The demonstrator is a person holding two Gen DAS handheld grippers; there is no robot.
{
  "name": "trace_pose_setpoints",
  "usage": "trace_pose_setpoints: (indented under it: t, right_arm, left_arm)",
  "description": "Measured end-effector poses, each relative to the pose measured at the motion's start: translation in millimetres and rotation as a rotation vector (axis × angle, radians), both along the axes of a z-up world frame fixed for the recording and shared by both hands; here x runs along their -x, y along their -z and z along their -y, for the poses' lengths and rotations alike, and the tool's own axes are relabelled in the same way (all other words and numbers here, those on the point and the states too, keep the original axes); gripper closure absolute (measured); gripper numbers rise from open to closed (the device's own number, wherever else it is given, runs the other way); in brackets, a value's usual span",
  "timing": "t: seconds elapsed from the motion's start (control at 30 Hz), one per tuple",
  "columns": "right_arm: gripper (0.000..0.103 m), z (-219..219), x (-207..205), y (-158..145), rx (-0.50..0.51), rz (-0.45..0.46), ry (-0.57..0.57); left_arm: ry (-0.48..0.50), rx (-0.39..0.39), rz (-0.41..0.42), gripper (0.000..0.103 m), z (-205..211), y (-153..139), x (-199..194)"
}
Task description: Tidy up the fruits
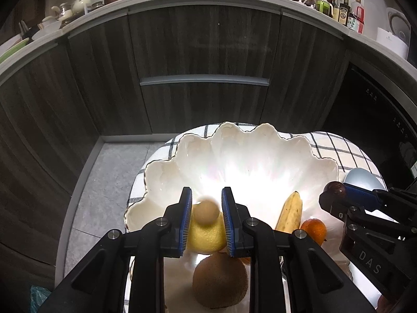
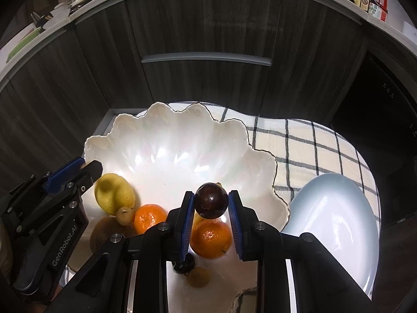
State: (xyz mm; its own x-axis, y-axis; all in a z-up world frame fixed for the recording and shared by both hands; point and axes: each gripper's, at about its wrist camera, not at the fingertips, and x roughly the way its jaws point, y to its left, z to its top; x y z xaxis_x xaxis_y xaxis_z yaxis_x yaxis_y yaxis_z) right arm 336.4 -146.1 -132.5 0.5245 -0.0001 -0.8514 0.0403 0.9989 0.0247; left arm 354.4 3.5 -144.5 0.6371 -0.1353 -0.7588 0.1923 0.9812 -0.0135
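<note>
**Two fruits over the shell bowl**

Left gripper (image 1: 206, 208): jaws narrow, small tan fruit (image 1: 206, 212) between the pads, contact unclear, above the lemon (image 1: 206, 234). Right gripper (image 2: 211, 204) clamps a dark purple fruit (image 2: 211, 200) over an orange (image 2: 211, 238). Shell bowl (image 2: 182, 140) on checked cloth (image 2: 307, 151); blue plate (image 2: 333, 221) at its 4 o'clock.

**Small tan fruit between your left jaws**

Your left gripper (image 1: 206, 208) hung over the shell-shaped bowl (image 1: 260, 156), a small tan fruit (image 1: 206, 211), blurred, between its blue pads. Below sat a lemon (image 1: 206, 237) and kiwi (image 1: 220, 280); at right, a banana (image 1: 290, 214) and mandarin (image 1: 314, 230).
</note>
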Motion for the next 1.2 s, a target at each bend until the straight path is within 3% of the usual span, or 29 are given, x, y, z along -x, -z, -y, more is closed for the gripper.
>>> trace_pose_setpoints:
  t: [0.13, 0.2, 0.27, 0.33, 0.6, 0.67, 1.2]
  right_arm:
    - [0.072, 1, -1, -2, 0.003, 0.008, 0.004]
    - [0.059, 1, -1, -3, 0.014, 0.010, 0.010]
    - [0.034, 2, 0, -7, 0.032, 0.027, 0.021]
    - [0.029, 3, 4, -12, 0.050, 0.049, 0.030]
    - [0.024, 12, 14, -22, 0.074, 0.059, 0.076]
    - [0.020, 14, 19, -25, 0.083, 0.067, 0.089]
    - [0.020, 26, 84, -79, 0.081, 0.178, 0.143]
  left_arm:
    - [-0.012, -0.005, 0.010, 0.058, -2, -1, 0]
    - [-0.020, -0.007, 0.010, 0.049, -3, -2, 0]
    - [-0.026, -0.012, 0.014, 0.043, -4, -3, 1]
    - [-0.029, -0.019, 0.019, 0.038, -4, -5, 2]
    - [-0.075, -0.065, 0.036, 0.013, -4, -17, 13]
    - [-0.080, -0.063, 0.038, 0.012, -4, -22, 18]
    - [-0.075, -0.054, 0.111, 0.002, -4, -76, 82]
